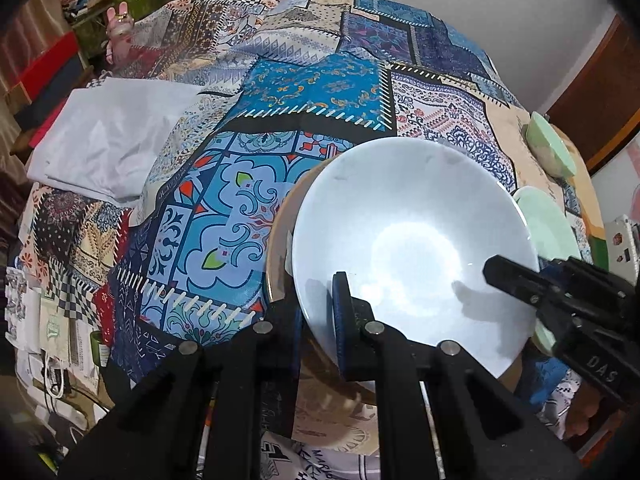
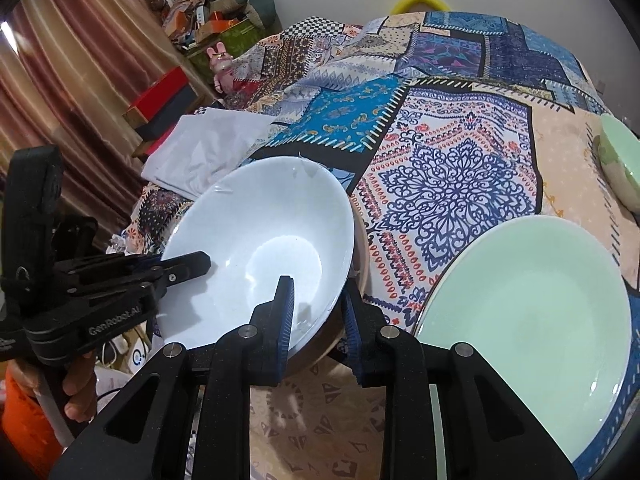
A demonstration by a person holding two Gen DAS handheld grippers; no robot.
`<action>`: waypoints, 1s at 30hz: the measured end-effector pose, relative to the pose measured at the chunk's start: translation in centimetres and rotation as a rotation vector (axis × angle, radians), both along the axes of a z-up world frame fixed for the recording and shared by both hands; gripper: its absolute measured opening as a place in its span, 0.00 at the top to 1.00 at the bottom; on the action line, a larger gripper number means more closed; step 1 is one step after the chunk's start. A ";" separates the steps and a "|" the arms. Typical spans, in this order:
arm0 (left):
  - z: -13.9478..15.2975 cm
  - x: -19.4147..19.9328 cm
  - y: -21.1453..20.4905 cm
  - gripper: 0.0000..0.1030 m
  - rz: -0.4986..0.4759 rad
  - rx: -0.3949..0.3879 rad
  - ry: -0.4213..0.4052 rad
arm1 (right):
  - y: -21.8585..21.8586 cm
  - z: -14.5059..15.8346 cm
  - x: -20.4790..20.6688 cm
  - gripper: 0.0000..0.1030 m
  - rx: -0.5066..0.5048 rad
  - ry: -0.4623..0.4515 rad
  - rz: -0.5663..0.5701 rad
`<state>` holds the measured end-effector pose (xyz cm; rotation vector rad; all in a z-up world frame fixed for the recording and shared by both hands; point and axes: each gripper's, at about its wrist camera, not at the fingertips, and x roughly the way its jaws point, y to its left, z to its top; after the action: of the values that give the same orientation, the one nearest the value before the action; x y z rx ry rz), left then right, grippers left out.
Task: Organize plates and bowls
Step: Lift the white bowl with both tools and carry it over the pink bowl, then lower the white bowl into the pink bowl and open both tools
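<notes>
Item: a white glazed ceramic bowl (image 1: 404, 240), deep and round, tilted, carried between two hand-held grippers above the bench (image 2: 460, 184), which is covered in a patchwork-print cloth.
Beneath item: a brown-rimmed dish (image 1: 280, 236), partly hidden under the white bowl; whether the two touch cannot be told.
Left gripper (image 1: 320, 320): jaws narrow, pinching the near rim of the white bowl, one blue pad inside the wall, one outside.
Right gripper (image 2: 316, 320): jaws narrow around the opposite rim; the inner pad lies on the inside wall, while the outer pad appears slightly clear of the rim, so its hold looks the looser of the two.
Neighbours: a pale green glazed plate (image 2: 532, 320), flat on the bench just beside the bowl on the right; a small pale green bowl (image 2: 618, 160) farther off by the bench edge; a folded white cloth (image 1: 108, 136) well apart on the left.
Step in hand (judgement): setting the white bowl down onto the brown-rimmed dish as a stack.
Handling advice: level the bowl before it seats; lower both sides together; centre it over the dish below so the foot lands inside the rim.
Release advice: open the looser right side first only once the weight rests below; then ease the left.
Risk: glazed walls are slippery; a one-sided release while tilted could let the bowl slide toward the green plate.
</notes>
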<state>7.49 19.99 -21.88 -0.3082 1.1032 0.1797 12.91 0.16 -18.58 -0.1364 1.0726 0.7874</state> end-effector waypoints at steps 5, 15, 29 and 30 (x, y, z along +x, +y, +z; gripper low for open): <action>-0.1 0.1 0.0 0.87 0.004 0.017 0.000 | -0.5 0.1 -0.1 0.77 -0.032 -0.038 0.013; 1.0 0.5 -1.9 0.64 -0.065 0.095 0.018 | -1.6 0.6 -0.3 0.77 -0.016 -0.040 0.017; 5.4 0.9 -3.8 0.35 -0.060 0.173 -0.068 | -6.9 4.4 0.6 0.45 -0.035 -0.170 -0.050; 5.9 1.1 -4.1 0.35 -0.062 0.178 -0.082 | -7.3 4.7 0.7 0.39 -0.036 -0.180 -0.058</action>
<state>8.61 15.85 -15.95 -0.1207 1.0067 0.2072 13.56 -7.13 -13.89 -0.2022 0.9162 0.6900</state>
